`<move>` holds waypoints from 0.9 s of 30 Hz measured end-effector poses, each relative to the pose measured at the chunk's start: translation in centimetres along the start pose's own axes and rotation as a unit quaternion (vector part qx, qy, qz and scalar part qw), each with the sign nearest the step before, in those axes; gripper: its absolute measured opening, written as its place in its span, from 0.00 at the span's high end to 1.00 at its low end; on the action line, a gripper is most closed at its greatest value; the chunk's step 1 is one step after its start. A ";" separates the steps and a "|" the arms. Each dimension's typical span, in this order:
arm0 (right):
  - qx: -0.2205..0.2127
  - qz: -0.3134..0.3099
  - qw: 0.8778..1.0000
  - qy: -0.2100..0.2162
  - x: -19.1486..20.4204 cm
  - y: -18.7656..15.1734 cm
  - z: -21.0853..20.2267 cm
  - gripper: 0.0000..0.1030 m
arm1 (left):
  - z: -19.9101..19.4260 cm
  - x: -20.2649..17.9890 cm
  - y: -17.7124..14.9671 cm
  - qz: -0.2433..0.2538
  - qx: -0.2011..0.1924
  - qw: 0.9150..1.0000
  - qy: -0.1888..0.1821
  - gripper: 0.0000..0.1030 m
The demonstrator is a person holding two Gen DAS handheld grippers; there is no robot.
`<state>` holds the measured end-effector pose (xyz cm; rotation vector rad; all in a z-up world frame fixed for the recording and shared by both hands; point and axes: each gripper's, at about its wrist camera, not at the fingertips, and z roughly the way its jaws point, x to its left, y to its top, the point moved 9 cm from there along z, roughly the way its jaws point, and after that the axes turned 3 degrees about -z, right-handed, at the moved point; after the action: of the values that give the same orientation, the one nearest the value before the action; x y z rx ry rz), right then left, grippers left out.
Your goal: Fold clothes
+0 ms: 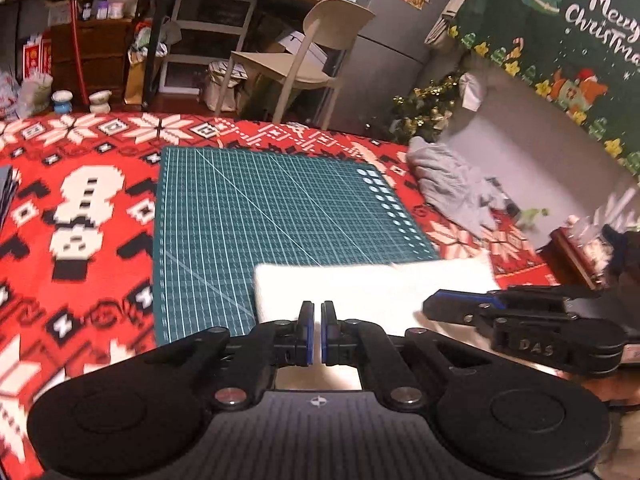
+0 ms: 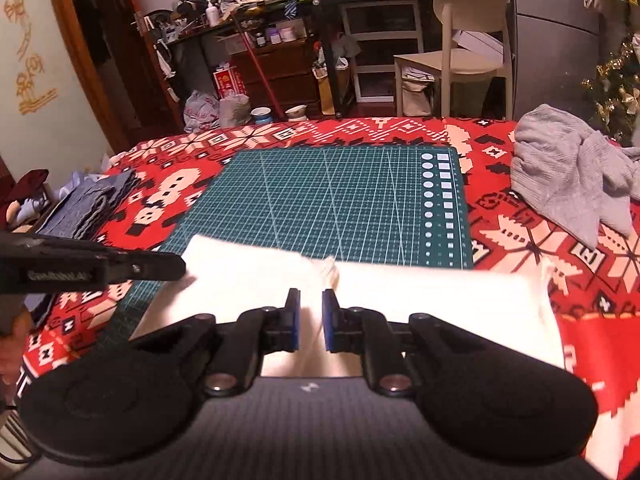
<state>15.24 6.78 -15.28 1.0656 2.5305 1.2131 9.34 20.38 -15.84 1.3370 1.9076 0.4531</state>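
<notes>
1. Left gripper (image 1: 317,332): jaws pressed together, only a sliver between the pads. White cloth (image 1: 372,292) shows through that sliver, but whether the pads pinch it cannot be told.
2. Right gripper (image 2: 311,320): jaws slightly apart, a narrow gap. The cloth lies under the gap, and a crease or bunched seam runs up from it. No clear pinch visible.
3. Landmark is the green cutting mat (image 2: 340,200). The white cloth lies across the mat's near edge, spilling off the near right corner onto the red patterned blanket (image 2: 560,248).
4. The cloth looks like a flat, roughly rectangular shape with straight far edge. Judgement: at least partly folded, fold not confirmed finished; its near part is hidden behind the grippers.
5. Left of the mat: a stack of bluish folded clothes (image 2: 92,204) on the blanket, probably finished pieces.
6. Right of the mat, well apart from it: a crumpled grey garment (image 2: 568,176), unfolded, untouched.
7. Status estimate: mid-task. Some items stacked, white one in hand, grey one still to do.
8. Likely left: finish the white piece, move it to the stack, then pull the grey one onto the mat.
</notes>
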 end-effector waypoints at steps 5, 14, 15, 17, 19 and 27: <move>-0.001 0.002 1.000 0.010 1.6 -1.5 -1.7 0.88 | -1.5 -1.5 -2.0 0.009 0.008 1.000 -0.007 0.97; 0.021 -0.028 0.999 -0.002 4.1 -4.9 -3.1 0.88 | -1.9 -3.1 -6.0 0.052 0.026 0.998 0.011 0.97; 0.022 -0.028 0.999 -0.002 4.2 -5.1 -3.1 0.88 | -1.9 -3.1 -6.3 0.050 0.027 0.998 0.010 0.97; 0.023 -0.028 0.999 -0.002 4.1 -5.6 -3.3 0.89 | -2.0 -2.9 -6.8 0.045 0.028 0.999 0.009 0.97; 0.023 -0.029 0.999 -0.002 3.8 -6.0 -3.6 0.89 | -2.4 -2.9 -7.2 0.046 0.027 0.999 0.012 0.97; 0.013 -0.021 1.000 -0.005 2.6 -6.4 -5.6 0.87 | -4.2 -3.9 -7.2 0.043 0.012 0.999 0.001 0.97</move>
<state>7.59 2.21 -15.75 1.0155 2.5553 1.1633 2.28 14.52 -16.34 1.4396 1.8670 0.4758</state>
